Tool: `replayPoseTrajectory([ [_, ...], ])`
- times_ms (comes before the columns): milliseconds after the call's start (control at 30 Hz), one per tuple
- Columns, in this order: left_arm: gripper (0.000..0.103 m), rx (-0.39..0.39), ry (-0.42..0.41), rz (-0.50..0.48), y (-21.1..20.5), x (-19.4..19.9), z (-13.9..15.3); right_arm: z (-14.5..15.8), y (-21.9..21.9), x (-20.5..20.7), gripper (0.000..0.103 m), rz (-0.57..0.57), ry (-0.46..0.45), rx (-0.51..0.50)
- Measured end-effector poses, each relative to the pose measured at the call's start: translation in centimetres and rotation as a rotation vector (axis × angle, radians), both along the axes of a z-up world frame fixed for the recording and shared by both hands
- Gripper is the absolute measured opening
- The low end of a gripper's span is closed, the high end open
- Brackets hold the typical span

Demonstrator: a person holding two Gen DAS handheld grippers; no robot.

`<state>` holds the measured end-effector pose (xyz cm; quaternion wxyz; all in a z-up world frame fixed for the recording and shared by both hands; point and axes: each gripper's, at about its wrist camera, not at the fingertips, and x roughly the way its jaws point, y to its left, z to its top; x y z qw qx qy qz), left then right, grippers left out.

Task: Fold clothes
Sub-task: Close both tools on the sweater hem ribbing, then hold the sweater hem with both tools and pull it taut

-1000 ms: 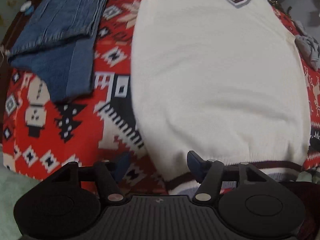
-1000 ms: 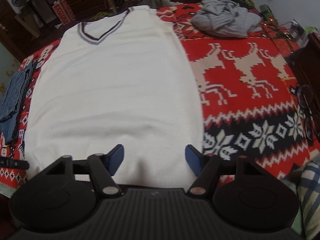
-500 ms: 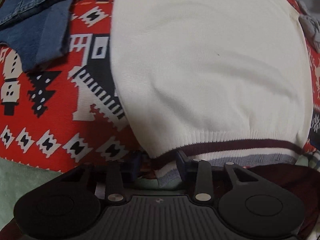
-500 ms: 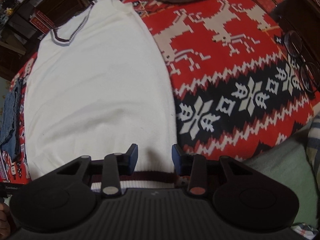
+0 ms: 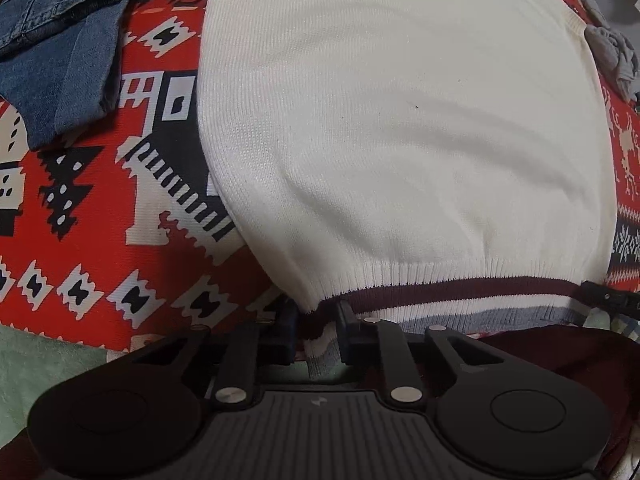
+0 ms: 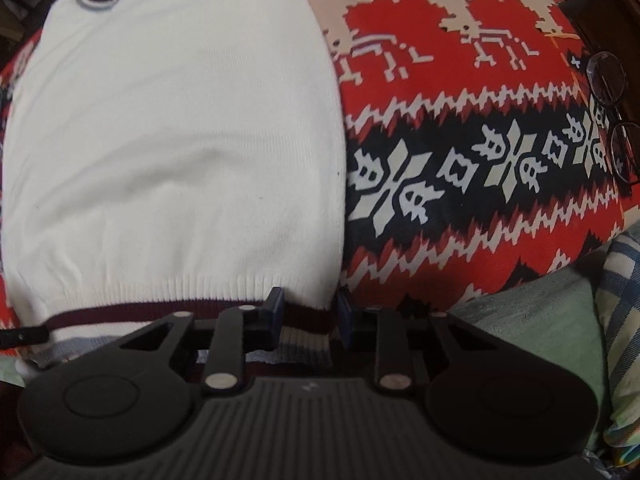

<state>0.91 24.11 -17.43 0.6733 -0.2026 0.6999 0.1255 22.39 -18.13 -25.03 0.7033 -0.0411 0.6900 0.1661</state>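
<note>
White knit vest (image 5: 400, 128), one garment with a V-neck trimmed in maroon and grey, lies flat and face up on a red patterned blanket (image 5: 92, 240), its ribbed hem with one maroon stripe and one grey stripe nearest the cameras. Two hand-held grippers sit at that hem, one at each lower corner. The left hand-held gripper (image 5: 316, 334) has its two blue-padded fingers drawn close with the hem's left corner between them, clamped on the vest. The right hand-held gripper (image 6: 308, 316) straddles the hem's right corner, its two fingers (image 6: 274, 308) on either side of the striped band with a gap remaining; whether they press the knit cannot be told. Folded jeans (image 5: 60, 40), one pair, lie left of the vest. One crumpled grey garment (image 5: 612, 56) lies at its far right. One pair of round glasses (image 6: 612, 116) rests at the blanket's right edge.
</note>
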Motion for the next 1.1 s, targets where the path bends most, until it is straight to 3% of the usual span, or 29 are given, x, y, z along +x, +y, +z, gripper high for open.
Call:
replayPoseTrajectory([
  [100, 0.018, -0.003, 0.0, 0.017, 0.0, 0.0, 0.1, -0.1, 0.5, -0.2, 0.029, 0.033, -0.006, -0.009],
  [167, 0.012, 0.01, -0.001, -0.002, -0.3, 0.1, 0.1, -0.1, 0.7, -0.4, 0.008, 0.052, -0.029, -0.015],
  [267, 0.007, 0.062, 0.008, -0.014, -0.5, -0.2, 0.4, 0.0, 0.7, -0.5, 0.007, 0.045, -0.053, -0.052],
  [500, 0.007, 0.128, 0.074, 0.099, 0.7, -1.4, 1.0, 0.3, -0.5, -0.2, 0.006, -0.066, -0.091, -0.203],
  [833, 0.007, 0.227, 0.151, 0.054, -1.7, 0.3, 0.5, -0.5, 0.2, -0.7, 0.006, 0.014, -0.097, -0.304],
  [1000, 0.007, 0.2, 0.158, 0.071, -1.3, 0.2, 0.6, -0.4, -1.1, -0.4, 0.006, -0.034, -0.057, -0.256],
  [1100, 0.007, 0.188, 0.156, 0.082, -1.2, 0.5, 0.7, -0.4, -1.2, -0.5, 0.008, -0.007, -0.077, -0.253],
])
